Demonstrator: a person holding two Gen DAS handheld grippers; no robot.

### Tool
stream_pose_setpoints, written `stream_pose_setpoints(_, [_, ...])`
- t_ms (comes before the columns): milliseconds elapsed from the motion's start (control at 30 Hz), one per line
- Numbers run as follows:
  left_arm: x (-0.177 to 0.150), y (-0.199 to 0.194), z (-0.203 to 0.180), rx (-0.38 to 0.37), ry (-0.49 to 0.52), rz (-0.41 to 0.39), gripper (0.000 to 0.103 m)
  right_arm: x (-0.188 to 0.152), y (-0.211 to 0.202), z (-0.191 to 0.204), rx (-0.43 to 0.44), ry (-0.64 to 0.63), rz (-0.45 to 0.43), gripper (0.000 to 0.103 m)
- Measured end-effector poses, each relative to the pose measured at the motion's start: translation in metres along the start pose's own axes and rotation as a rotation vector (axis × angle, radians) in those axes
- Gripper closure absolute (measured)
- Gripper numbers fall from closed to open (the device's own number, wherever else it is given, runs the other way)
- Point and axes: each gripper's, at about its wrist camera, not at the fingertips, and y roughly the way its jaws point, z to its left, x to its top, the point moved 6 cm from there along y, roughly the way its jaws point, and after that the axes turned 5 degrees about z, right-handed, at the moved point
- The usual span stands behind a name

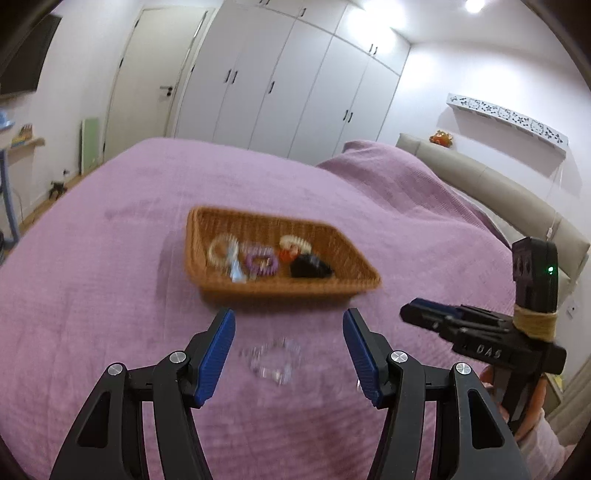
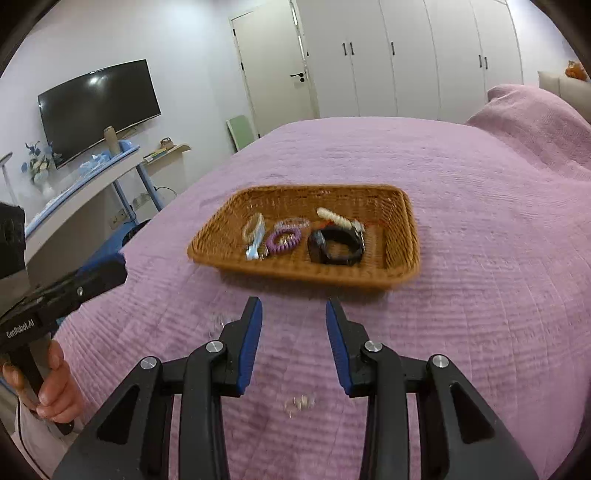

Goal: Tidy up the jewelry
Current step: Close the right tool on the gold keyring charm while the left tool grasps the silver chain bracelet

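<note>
Bright, even room light; motion blur on the nearer things.

Ceiling lamps (image 1: pixel 474 5) flare white and glare on the wardrobe doors (image 1: pixel 295 81). The wicker basket (image 1: pixel 280 288) and its contents are smeared, as is a clear piece (image 1: pixel 271 360) on the bed (image 1: pixel 110 277). Shadows are soft. Fisheye bends walls; corners go black.

Open bedspread (image 2: pixel 480 295) before basket (image 2: pixel 402 236).
</note>
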Motion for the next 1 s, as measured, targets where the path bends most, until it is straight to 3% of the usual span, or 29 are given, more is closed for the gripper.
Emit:
stream_pose_setpoints(167, [-0.032, 0.008, 0.013, -0.004, -0.042, 0.053, 0.041, -0.041, 0.015, -0.002, 0.009, 0.057, 0.051, 0.065])
stream_pose_setpoints(400, [-0.052, 0.028, 0.016, 0.027, -0.024, 0.099, 0.041, -0.079, 0.041, -0.011, 0.003, 0.156, 0.124, 0.065])
stream_pose_setpoints(700, [-0.055, 0.054, 0.024, 0.071, -0.041, 0.179, 0.041, -0.079, 0.067, -0.004, -0.081, 0.157, 0.191, 0.065])
stream_pose_setpoints(900, [-0.039, 0.085, 0.021, 0.156, 0.007, 0.239, 0.041, -0.079, 0.078, 0.000, -0.149, 0.125, 0.217, 0.065])
stream_pose_setpoints(1000, [-0.037, 0.107, 0.021, 0.184, 0.025, 0.293, 0.046, -0.076, 0.082, 0.002, -0.178, 0.107, 0.223, 0.065])
